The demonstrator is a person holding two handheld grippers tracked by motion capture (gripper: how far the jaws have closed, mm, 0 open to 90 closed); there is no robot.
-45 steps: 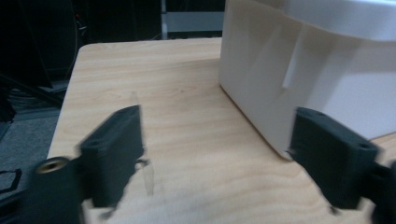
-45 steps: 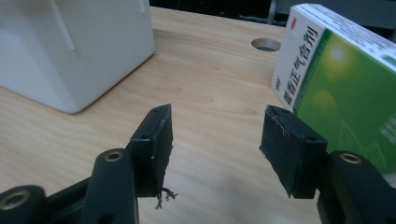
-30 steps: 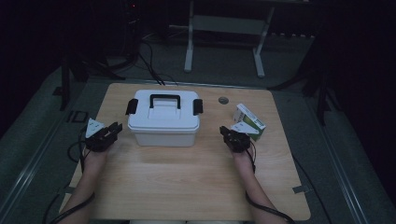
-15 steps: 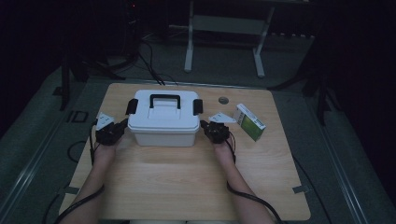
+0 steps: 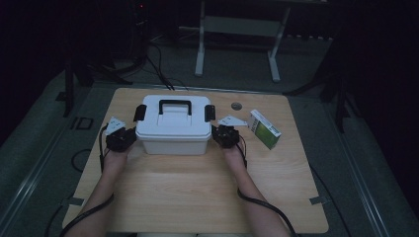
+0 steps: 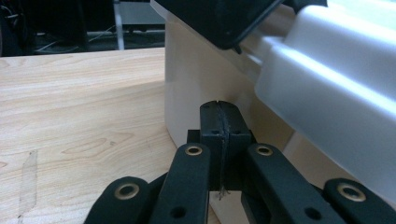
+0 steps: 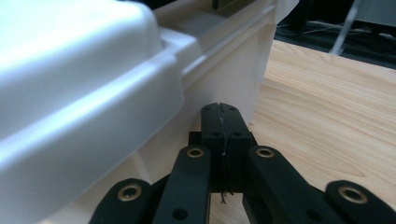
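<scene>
You sit in a dim lab or recording studio: a lone wooden table (image 5: 197, 197) stands on grey carpet (image 5: 39, 148), cables (image 5: 158, 74) trail over the floor, a metal stand (image 5: 237, 49) rises behind it, and dark gear lines the back wall.

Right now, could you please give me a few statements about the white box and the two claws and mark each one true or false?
1. The white box has a black handle on its lid. True.
2. The left claw stands wide open. False: its jaws are closed together with nothing between them.
3. The right claw sits close by the box's side wall under the lid rim. True.
4. The green and white carton lies on top of the box. False: it lies on the table, off to the right of the box.
5. The right claw grips the carton. False: it is shut on nothing.
</scene>
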